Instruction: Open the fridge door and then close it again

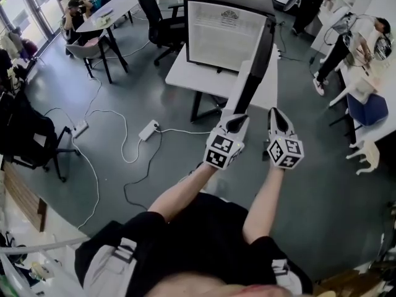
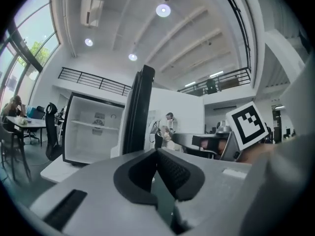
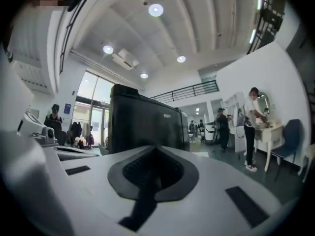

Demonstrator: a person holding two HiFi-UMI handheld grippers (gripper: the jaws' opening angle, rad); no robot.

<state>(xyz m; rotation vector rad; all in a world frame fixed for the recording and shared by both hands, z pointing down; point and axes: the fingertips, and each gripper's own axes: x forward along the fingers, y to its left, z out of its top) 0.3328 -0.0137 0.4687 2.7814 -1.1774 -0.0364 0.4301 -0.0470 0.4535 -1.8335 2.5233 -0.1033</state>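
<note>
A small black fridge (image 1: 216,39) stands on a white table (image 1: 185,76), its white inside showing. Its door (image 1: 257,67) is swung wide open towards me, edge-on. My left gripper (image 1: 238,119) is shut and empty just below the door's near edge. My right gripper (image 1: 276,111) is also shut and empty, to the right of the door and apart from it. The left gripper view shows the open fridge (image 2: 93,132) and the door's edge (image 2: 140,112) beyond the closed left gripper (image 2: 157,154). The right gripper view has the door's black outer face (image 3: 142,122) ahead of the closed right gripper (image 3: 156,151).
A black office chair (image 1: 158,23) stands left of the fridge table. Cables and a power strip (image 1: 148,130) lie on the grey floor. A desk with seated people is at the back left (image 1: 105,14); people and a blue chair (image 1: 368,107) are at the right.
</note>
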